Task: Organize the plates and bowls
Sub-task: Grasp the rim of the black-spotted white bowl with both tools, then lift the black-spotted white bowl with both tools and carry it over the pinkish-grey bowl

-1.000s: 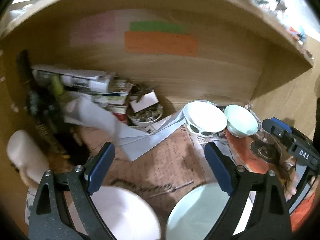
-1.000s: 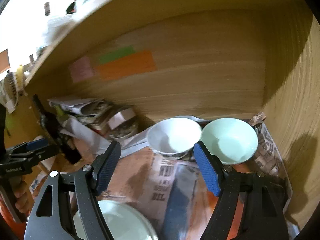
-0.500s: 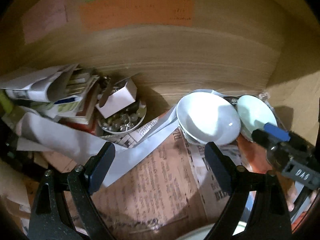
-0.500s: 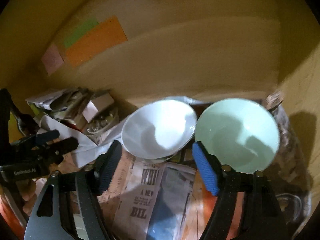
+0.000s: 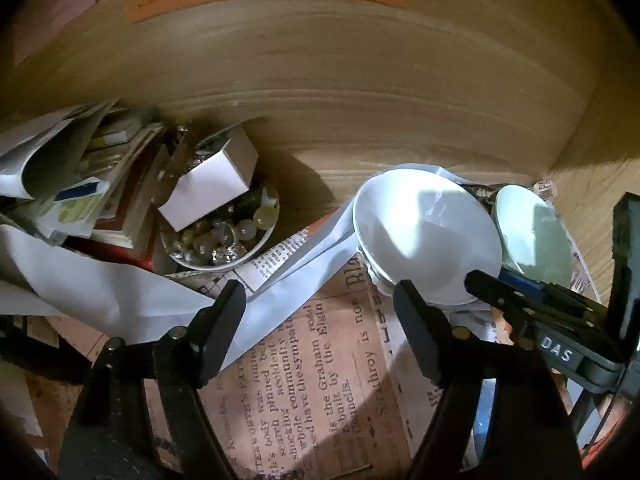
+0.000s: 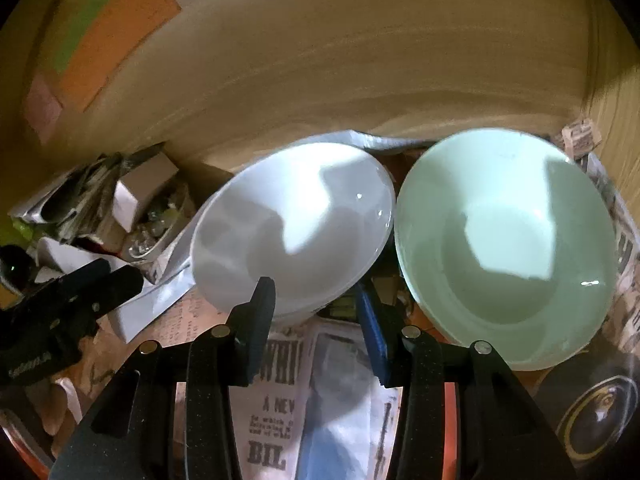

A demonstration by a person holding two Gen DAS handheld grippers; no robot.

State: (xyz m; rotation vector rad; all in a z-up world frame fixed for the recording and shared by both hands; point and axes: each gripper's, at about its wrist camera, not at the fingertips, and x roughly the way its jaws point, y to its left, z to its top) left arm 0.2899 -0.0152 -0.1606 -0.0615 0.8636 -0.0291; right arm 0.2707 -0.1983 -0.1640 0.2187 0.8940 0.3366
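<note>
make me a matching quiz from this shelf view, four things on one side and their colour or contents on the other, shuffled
Things:
1. left-hand big bowl
2. right-hand big bowl
3. small dish by the papers
4. largest note on the back wall

Descriptions:
A. orange
B. pale green, empty
C. holds beads and a white box
D. white, empty

Pairs: 1-D, 2-B, 3-C, 4-A
</note>
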